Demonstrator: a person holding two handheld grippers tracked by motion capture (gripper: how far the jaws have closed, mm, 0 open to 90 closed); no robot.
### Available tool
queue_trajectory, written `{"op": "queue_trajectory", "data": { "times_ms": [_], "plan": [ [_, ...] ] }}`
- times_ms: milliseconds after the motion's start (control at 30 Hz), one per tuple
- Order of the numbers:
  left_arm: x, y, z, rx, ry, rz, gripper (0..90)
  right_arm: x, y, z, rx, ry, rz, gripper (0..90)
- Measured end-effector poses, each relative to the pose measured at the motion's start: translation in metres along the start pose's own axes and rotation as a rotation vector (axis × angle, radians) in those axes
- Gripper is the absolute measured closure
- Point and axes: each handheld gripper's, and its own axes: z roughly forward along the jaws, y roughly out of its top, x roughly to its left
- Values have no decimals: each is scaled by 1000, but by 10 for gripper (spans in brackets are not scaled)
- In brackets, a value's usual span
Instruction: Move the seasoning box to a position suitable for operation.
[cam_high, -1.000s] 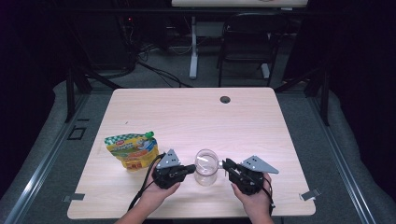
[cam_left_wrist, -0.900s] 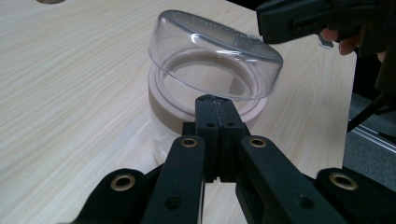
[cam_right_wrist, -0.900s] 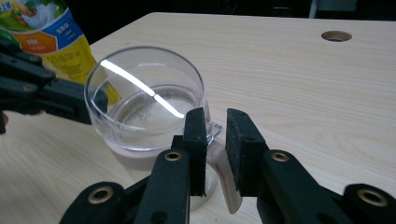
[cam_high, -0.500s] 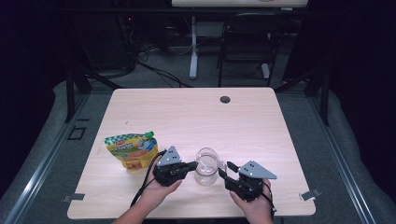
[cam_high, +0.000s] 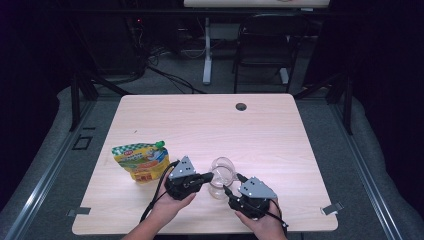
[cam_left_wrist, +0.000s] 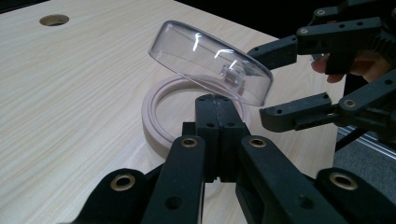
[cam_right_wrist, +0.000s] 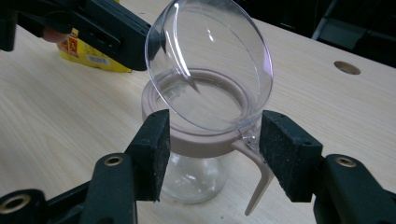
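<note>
A small clear jar (cam_right_wrist: 198, 177) with a pinkish ring (cam_right_wrist: 201, 135) at its top stands near the front edge of the table (cam_high: 280, 125), between the two grippers. Its clear lid (cam_right_wrist: 210, 60) is already tipped up, so the jar is open. The lid is hinged at the ring on one side, and a thin pink latch (cam_right_wrist: 257, 182) hangs down there.

The left gripper (cam_high: 205, 177) is seen with its jaws pressed together beside the ring; whether something thin is pinched between them cannot be told. The right gripper (cam_right_wrist: 212, 154) has just been opening. Its jaws are wide apart on either side of the ring, and the pads (cam_right_wrist: 152, 149) are not pressed on it, so the jar has been let go on that side.

A yellow pouch (cam_high: 141, 159) with a green cap is lying well to the left and is not being touched.

It looks like the opening step is done. Nothing is seen inside the jar. What is probably left is for something to be put into the jar, perhaps from the pouch.
</note>
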Motion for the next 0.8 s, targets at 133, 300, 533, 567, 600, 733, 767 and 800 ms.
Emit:
{"op": "queue_trajectory", "data": {
  "times_ms": [133,300,533,567,600,733,767,800],
  "plan": [
    [2,-2,1,11,11,-1,900,0,1,1,-12,5,-3,453],
    [6,-7,3,18,13,-22,900,-1,1,0,-21,5,4,461],
    [5,-10,7,25,12,-17,900,-2,1,-2,-31,6,10,482],
    [5,-10,8,26,13,-16,900,-2,1,-2,-35,5,10,494],
    [5,-10,8,32,13,-11,899,-2,1,-3,-34,10,15,511],
    [6,-11,9,29,6,-21,899,-3,1,-4,-40,13,23,521],
    [6,-11,9,28,6,-24,899,-3,0,-5,-43,14,24,525],
    [6,-11,9,28,6,-24,899,-3,0,-5,-43,14,24,525]
  ]
}}
